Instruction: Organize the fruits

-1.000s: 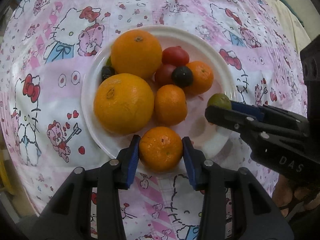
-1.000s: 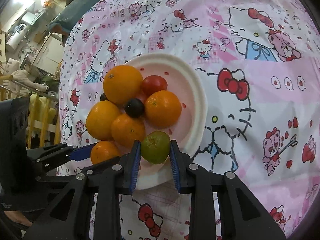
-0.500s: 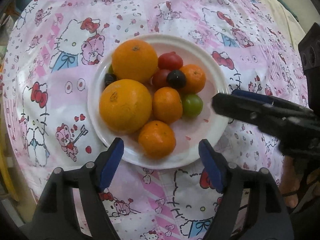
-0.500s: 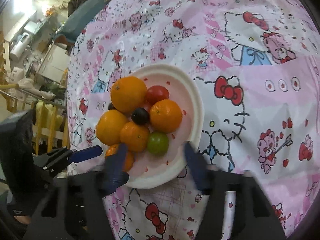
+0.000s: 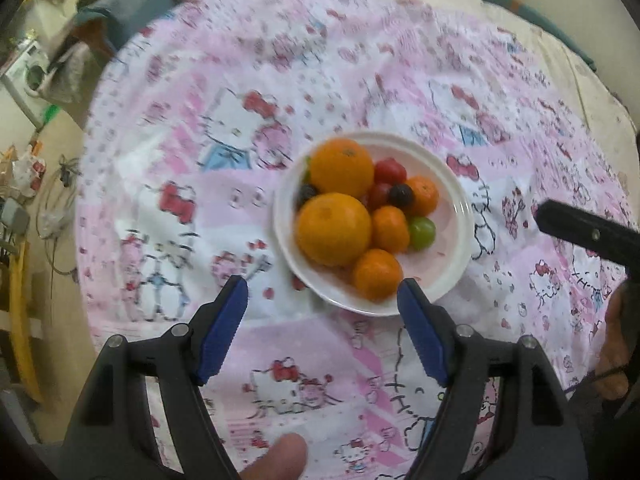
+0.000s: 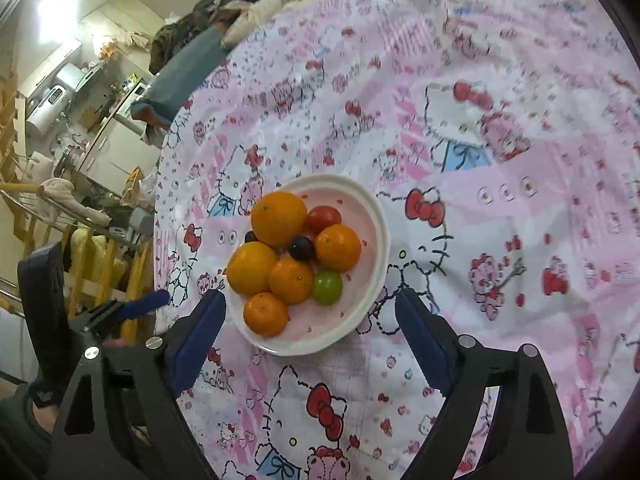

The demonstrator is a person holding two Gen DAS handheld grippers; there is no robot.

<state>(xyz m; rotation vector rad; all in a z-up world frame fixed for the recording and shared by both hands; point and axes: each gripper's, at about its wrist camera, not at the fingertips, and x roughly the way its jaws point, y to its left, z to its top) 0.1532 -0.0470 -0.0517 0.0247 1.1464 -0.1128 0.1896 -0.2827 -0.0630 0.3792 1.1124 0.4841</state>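
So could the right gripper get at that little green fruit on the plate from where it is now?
Probably yes. The right gripper is open and empty, facing the plate, and the green fruit lies toward its near side with nothing covering it. An orange touches it on one side, so the fit looks tight.

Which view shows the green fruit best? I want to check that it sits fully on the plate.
The right wrist view: the green fruit is sharp, fully visible, resting inside the white plate beside the oranges. The left wrist view shows it too, but motion-blurred and smaller, tucked behind a small orange.
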